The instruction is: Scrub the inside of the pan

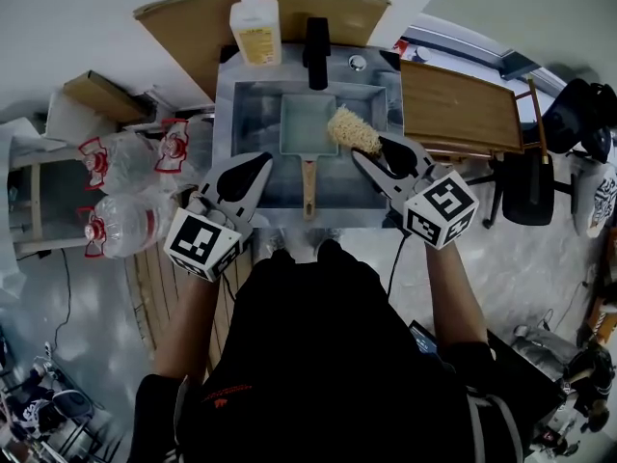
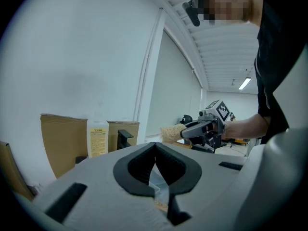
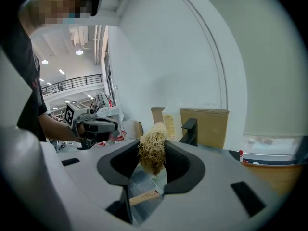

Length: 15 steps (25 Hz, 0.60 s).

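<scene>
- The pan [image 1: 307,123] – a pale, square one – lies flat in the sink [image 1: 241,114], toward its far side, with its wooden handle [image 1: 308,183] pointing at the near edge.
- The right hand-held gripper [image 1: 378,152] has its jaws pressed onto a straw-coloured scrubber [image 3: 152,153], which sticks out past the tips.
- From where I stand, the scrubber hangs over the pan's right rim. It looks lifted clear of the metal, though I can't be sure there is no contact.
- The left hand-held gripper [image 2: 155,146] is closed tip to tip on nothing. It hovers over the sink's near-left corner, just left of the handle.
- A soap bottle [image 1: 255,27] stands at the sink's far-left corner, beside the black faucet [image 1: 317,51].
- Progress, as I judge it – the tool is in hand and the pan is in place, but I see no suds or water on the pan floor.
- The scrubbing itself seems yet to be done: lower the scrubber into the pan and work it across the inside, perhaps with the left side steadying the handle.
</scene>
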Each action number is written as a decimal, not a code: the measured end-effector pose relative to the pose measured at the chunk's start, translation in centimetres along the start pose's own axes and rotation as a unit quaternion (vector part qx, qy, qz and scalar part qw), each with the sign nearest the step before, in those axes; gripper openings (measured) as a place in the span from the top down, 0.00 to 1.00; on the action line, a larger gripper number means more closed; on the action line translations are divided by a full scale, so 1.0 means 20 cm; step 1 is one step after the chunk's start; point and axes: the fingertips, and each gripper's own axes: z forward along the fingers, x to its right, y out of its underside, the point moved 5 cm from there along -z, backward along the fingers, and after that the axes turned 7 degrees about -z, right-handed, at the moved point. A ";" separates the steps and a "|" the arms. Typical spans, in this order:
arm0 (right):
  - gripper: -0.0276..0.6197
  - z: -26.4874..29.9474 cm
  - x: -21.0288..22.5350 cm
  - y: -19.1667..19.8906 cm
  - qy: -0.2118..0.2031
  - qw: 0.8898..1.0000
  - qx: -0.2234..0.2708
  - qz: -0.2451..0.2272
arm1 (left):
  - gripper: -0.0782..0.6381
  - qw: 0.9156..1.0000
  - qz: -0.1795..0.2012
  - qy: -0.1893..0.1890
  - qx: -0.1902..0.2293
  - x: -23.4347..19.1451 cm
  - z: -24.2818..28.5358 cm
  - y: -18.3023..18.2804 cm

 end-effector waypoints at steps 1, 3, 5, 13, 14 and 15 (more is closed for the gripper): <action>0.73 -0.01 -0.01 -0.01 0.003 1.000 0.006 0.003 | 0.87 1.000 -0.001 0.000 0.000 0.00 0.00 -0.01; 0.73 -0.03 -0.02 -0.03 0.006 1.000 0.016 0.008 | 0.87 1.000 -0.002 -0.001 0.001 0.00 -0.01 -0.02; 0.73 -0.04 -0.04 -0.05 0.007 1.000 0.022 0.013 | 0.87 1.000 -0.002 -0.001 0.003 0.00 -0.02 -0.04; 0.73 -0.04 -0.07 -0.09 0.014 0.999 0.044 0.025 | 0.87 1.000 -0.003 -0.004 0.009 -0.02 -0.05 -0.05; 0.73 -0.04 -0.07 -0.09 0.014 0.999 0.046 0.026 | 0.87 1.000 -0.004 -0.004 0.010 -0.02 -0.05 -0.05; 0.73 -0.04 -0.07 -0.09 0.015 0.998 0.047 0.027 | 0.87 1.000 -0.004 -0.005 0.011 -0.02 -0.05 -0.05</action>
